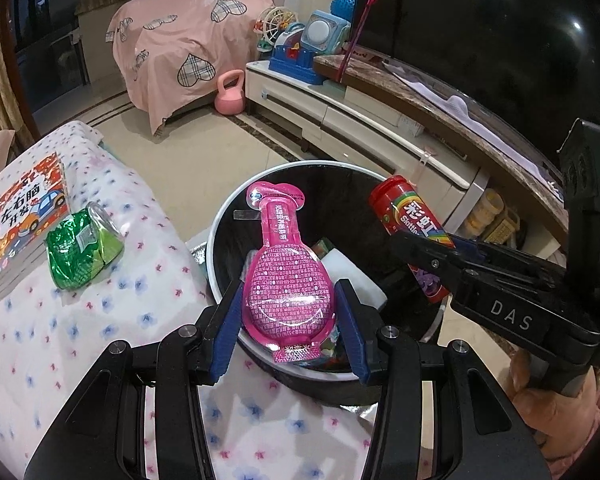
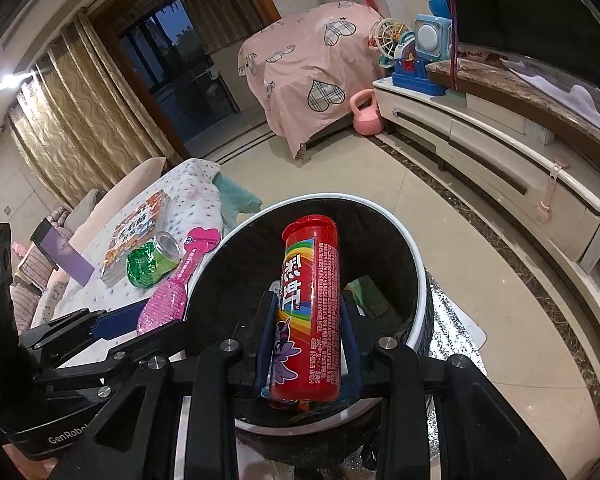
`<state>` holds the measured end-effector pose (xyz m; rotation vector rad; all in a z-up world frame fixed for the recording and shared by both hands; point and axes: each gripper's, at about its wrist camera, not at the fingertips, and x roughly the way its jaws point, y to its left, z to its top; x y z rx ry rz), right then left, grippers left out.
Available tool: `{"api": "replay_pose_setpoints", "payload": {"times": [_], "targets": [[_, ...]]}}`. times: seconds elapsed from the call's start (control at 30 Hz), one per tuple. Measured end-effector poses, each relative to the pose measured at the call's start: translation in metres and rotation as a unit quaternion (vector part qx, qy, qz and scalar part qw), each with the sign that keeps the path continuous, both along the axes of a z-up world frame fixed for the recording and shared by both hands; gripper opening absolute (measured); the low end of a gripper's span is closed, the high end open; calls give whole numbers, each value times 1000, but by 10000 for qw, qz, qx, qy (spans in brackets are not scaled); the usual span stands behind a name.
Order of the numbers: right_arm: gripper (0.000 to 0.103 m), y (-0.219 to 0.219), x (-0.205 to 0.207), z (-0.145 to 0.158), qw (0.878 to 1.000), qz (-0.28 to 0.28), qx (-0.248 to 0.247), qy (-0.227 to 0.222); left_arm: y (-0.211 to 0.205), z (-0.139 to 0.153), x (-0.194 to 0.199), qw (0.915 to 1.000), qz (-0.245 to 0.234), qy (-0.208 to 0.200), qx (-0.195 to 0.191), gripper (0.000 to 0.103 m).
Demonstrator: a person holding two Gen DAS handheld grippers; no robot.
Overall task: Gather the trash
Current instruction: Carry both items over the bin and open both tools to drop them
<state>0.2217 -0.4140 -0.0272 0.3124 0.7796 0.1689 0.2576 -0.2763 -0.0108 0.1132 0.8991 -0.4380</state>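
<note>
Holding 2 pieces of trash over the bin (image 1: 220,216), both grippers are closed on their loads. The left gripper (image 1: 290,312) pinches a pink pouch (image 1: 286,276) across its wide belly, neck pointing away, above the near rim. The right gripper (image 2: 308,344) clamps a red tube (image 2: 310,312) near its lower end, cap tilted out over the bin's dark mouth.

The pouch looks light, soft and glossy; its film would likely slip or buckle under a hard squeeze, so the broad middle, where the pads (image 1: 230,328) now sit, seems the safest hold. The tube looks stiff, light and smooth. Its round wall could roll between flat pads, and a grip this low leaves most of its length overhanging; a hold nearer the middle would probably steady it better.

1 green wrapper (image 1: 84,250) lies on the flowered cloth (image 1: 100,340) just beside a book (image 1: 26,220), well clear of the bin. It looks crinkly and nearly weightless.
</note>
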Motion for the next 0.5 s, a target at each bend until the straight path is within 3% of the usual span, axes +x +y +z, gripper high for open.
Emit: {"api": "replay_pose_setpoints", "payload": {"times": [0.4,0.47,0.5], "targets": [[34,-3,7,2,10000,-64,30,39,0,-1,9,10000,-7,68,54,47],[35,-4,7,1,9999,-77,85,26,2,-1,8,10000,-6,62,65,50],[36,-5,8,1,9999,-78,114,27,4,-1,8,10000,20,70,58,57]]}}
